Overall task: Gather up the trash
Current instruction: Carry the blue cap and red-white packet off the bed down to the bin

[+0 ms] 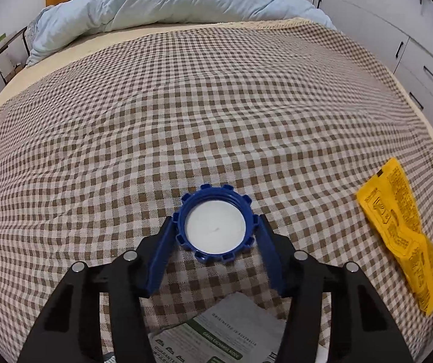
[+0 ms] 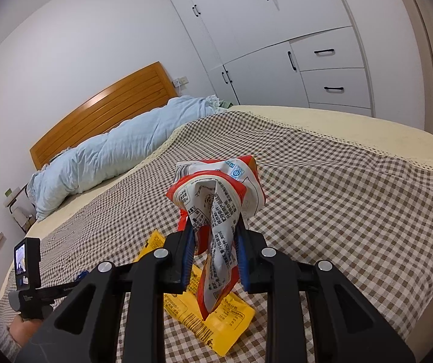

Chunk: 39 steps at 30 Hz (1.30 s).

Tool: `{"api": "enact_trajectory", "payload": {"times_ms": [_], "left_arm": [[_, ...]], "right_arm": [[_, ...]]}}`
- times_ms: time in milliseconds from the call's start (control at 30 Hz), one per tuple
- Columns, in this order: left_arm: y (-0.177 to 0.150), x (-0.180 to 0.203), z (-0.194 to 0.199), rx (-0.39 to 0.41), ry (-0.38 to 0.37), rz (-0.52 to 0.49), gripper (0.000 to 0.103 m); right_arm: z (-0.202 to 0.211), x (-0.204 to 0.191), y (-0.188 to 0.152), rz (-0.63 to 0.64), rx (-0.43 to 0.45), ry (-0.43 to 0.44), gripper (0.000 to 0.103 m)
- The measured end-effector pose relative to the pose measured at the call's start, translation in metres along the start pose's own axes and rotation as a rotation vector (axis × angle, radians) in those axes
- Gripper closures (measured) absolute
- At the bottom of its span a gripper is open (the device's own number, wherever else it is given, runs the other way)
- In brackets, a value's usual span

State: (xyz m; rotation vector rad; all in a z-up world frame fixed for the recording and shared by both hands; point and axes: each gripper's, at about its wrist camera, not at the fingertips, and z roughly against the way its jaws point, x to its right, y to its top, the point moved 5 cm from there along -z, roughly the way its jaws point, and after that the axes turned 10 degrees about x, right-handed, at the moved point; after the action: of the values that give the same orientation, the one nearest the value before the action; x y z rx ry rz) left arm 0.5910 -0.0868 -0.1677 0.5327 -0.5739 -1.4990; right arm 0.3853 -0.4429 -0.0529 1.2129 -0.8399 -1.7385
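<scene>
A blue ridged bottle cap [image 1: 215, 233] lies open side up, its white liner showing, on the checked bedspread [image 1: 216, 106]. My left gripper [image 1: 215, 220] points down at it, one blue pad against each side of its rim. In the right wrist view my right gripper [image 2: 215, 224] is shut on a crumpled red and white snack wrapper [image 2: 216, 190], held above the bed. Right beneath it a yellow wrapper [image 2: 225, 329] lies flat; the left wrist view shows this yellow wrapper [image 1: 404, 242] to the right of the cap. A grey and green printed packet [image 1: 225, 329] lies below my left fingers.
A rolled light blue duvet [image 1: 162, 3] lies along the wooden headboard [image 2: 101, 112] at the far end. White wardrobe doors and drawers [image 2: 322, 69] stand past the bed's right edge. A small side table [image 1: 7, 51] stands at the far left. A hand [image 2: 19, 329] holds the left gripper.
</scene>
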Motion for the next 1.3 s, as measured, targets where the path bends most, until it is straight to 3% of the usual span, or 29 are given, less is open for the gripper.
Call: {"api": "enact_trajectory", "payload": {"times_ms": [267, 800, 1300], "left_arm": [[0.002, -0.005, 0.027, 0.047, -0.009, -0.006, 0.051], [0.014, 0.007, 0.111, 0.215, -0.074, -0.047, 0.051], [-0.012, 0.015, 0.191, 0.289, -0.15, -0.029, 0.051]], "right_arm": [[0.004, -0.001, 0.001, 0.01, 0.008, 0.007, 0.079], [0.022, -0.008, 0.005, 0.024, 0.026, 0.037, 0.079], [0.062, -0.031, 0.001, 0.122, 0.041, 0.088, 0.079]]}}
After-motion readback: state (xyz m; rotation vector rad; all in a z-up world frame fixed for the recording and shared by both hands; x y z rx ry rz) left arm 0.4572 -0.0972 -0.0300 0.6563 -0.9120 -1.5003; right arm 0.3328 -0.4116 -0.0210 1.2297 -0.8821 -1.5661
